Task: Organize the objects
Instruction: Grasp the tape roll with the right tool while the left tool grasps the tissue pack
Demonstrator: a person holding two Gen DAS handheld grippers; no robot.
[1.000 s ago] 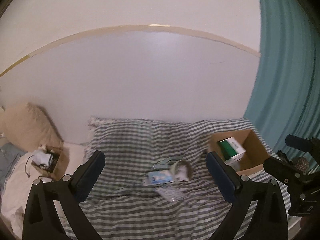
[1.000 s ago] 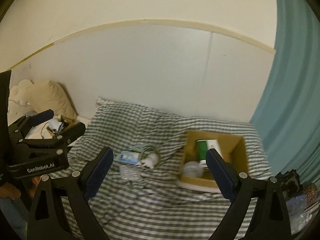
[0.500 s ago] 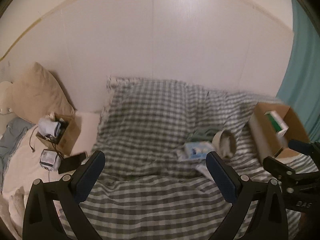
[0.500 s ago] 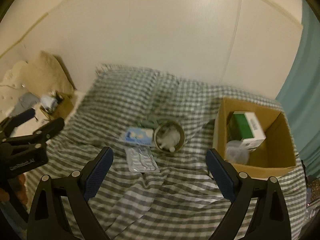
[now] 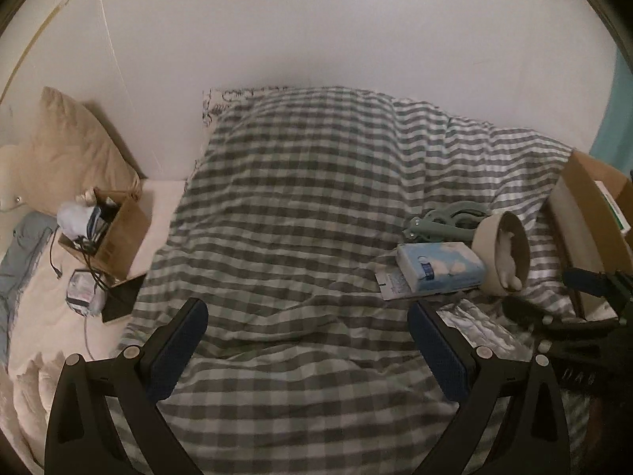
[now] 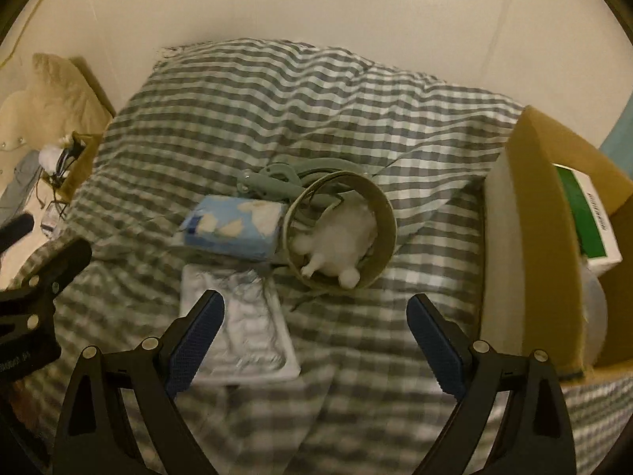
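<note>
Both grippers — left gripper [image 5: 306, 346], right gripper [image 6: 315, 338] — wide and empty above the checked blanket [image 6: 245, 118], tape roll [image 6: 340, 229] centre frame, cardboard box [image 6: 530, 237] at right

tissue pack [image 6: 233, 229] flat on bedspread | tape ring [image 6: 340, 229] tilted, touching | cardboard box [image 6: 554, 261] open, right

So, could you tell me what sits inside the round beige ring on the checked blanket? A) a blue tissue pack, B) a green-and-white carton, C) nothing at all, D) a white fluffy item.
D: the right wrist view shows a white fluffy item lying within the round beige ring, while the blue tissue pack lies beside the ring and the green-and-white carton sits in the cardboard box.
</note>
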